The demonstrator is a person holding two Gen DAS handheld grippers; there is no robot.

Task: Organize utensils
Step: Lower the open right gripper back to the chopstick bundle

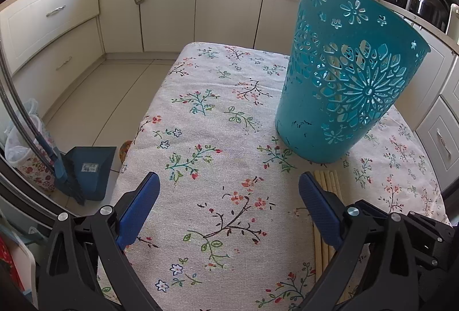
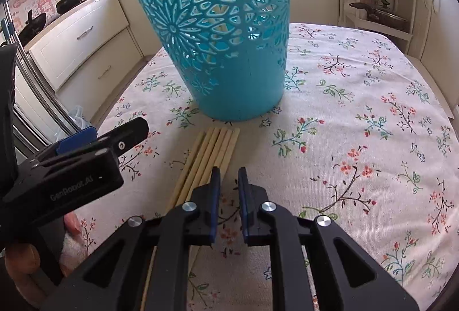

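Right tongs (image 2: 229, 176) nearly together, empty, beside chopsticks (image 2: 213, 150), left tongs (image 1: 228, 181) apart.

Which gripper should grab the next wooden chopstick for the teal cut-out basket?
Probably the right gripper: its nearly shut jaws hang just beside the bundle of pale wooden chopsticks, in front of the teal plastic cut-out basket. The left gripper is wide open, off to the side.

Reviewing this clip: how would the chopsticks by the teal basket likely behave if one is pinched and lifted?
The chopsticks look thin, straight and wooden, so probably stiff and light. Lying loose side by side on the tablecloth, they may roll or scatter when nudged. Pinched near one end, a long stick might pivot or slip.
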